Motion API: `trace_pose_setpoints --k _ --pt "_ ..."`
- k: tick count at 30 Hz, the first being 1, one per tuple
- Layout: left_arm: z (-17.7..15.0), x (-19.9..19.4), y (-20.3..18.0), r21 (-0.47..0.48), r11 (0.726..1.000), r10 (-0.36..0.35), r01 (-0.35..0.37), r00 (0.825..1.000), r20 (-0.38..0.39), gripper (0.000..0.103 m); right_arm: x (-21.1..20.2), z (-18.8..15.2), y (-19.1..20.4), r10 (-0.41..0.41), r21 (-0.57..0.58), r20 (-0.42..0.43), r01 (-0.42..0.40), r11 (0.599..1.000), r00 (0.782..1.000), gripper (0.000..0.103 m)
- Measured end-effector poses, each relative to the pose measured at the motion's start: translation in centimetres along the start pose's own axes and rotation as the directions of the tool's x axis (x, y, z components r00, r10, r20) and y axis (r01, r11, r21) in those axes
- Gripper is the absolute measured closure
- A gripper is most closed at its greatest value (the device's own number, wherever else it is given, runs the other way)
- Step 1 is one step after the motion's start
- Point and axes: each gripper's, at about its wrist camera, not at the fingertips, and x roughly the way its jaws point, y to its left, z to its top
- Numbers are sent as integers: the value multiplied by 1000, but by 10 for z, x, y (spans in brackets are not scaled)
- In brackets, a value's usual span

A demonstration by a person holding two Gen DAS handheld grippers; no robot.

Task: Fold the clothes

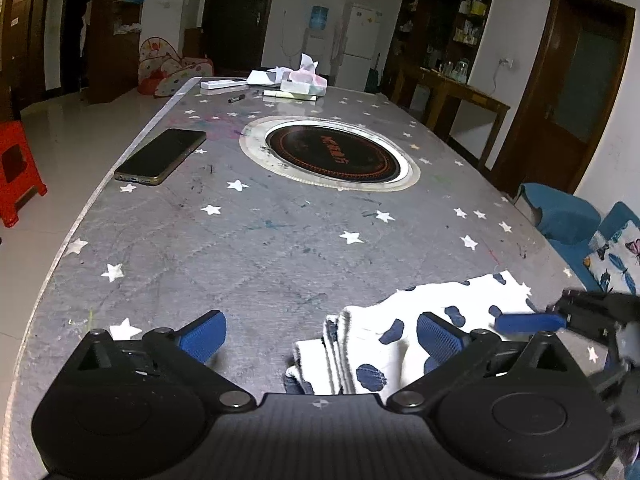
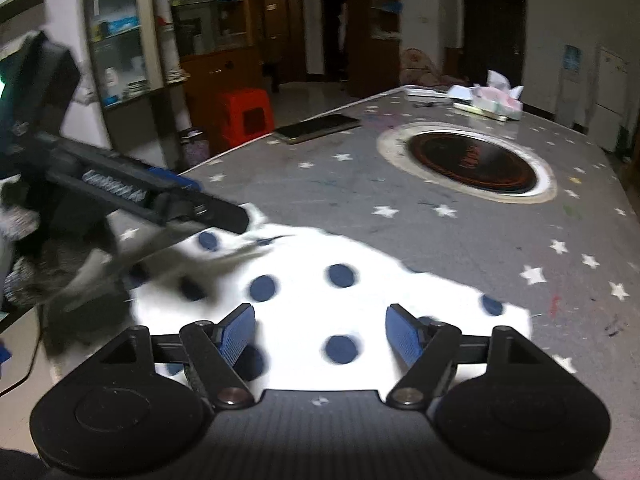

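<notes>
Left hand-held gripper and right hand-held gripper hover, fingers apart, over a white blue-spotted cotton garment on the grey star-patterned tabletop. Layered folds lie just ahead of the left; whether more folding remains is unclear.

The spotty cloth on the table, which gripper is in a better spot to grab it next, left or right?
Probably the right gripper. Its open fingers sit squarely over the white spotty cloth. The left gripper, also open, sits off toward the cloth's bunched edge, with one finger over the bare table.
</notes>
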Motion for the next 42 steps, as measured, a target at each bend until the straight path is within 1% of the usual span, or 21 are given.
trace_pose_setpoints --k 2,4,7,9,12,14,21,24,27,32,34,39,42 --pt "-1 0 -1 -8 1000 -6 6 1000 0 0 6 -4 8 10 -15 -21 -11 1000 1000 26" --pt "-2 -1 -1 -12 1000 -11 11 1000 2 0 14 -10 14 -8 -36 -36 7 999 999 25" --pt "-2 -4 -3 -9 1000 -11 11 1000 5 0 10 -10 20 -26 -64 -24 25 998 999 25" --pt "-4 -2 -3 -10 1000 -2 2 1000 -2 0 1 -8 22 -19 -68 -5 19 997 1000 25" --pt "-8 0 -3 -12 1000 12 -12 1000 -12 0 -15 -11 23 -15 -81 15 16 997 1000 19" --pt "-10 2 -3 -13 1000 21 -21 1000 -19 0 -23 -17 21 -17 -88 16 18 996 1000 19" --pt "-19 9 -3 -14 998 53 -53 998 -46 0 -22 -42 14 -5 -39 -34 4 999 999 19" --pt "-22 8 0 -20 998 55 -56 997 -50 0 -33 -43 11 7 -26 -16 -7 1000 1000 19" --pt "-23 8 2 -28 998 55 -56 997 -50 0 -44 -44 4 -1 -3 10 1 1000 1000 13" --pt "-23 6 5 -54 997 49 -52 997 -52 0 -45 -56 -7 -21 59 -11 22 998 1000 13" --pt "-22 2 6 -60 997 49 -51 998 -42 0 -50 -53 -4 -23 43 2 23 999 1000 13" --pt "-17 -8 12 -84 994 63 -65 998 -19 0 -55 -37 14 3 -62 35 -1 998 999 13" --pt "-17 -12 16 -107 992 63 -65 998 -18 0 -48 -30 29 35 -134 28 -31 990 999 14"
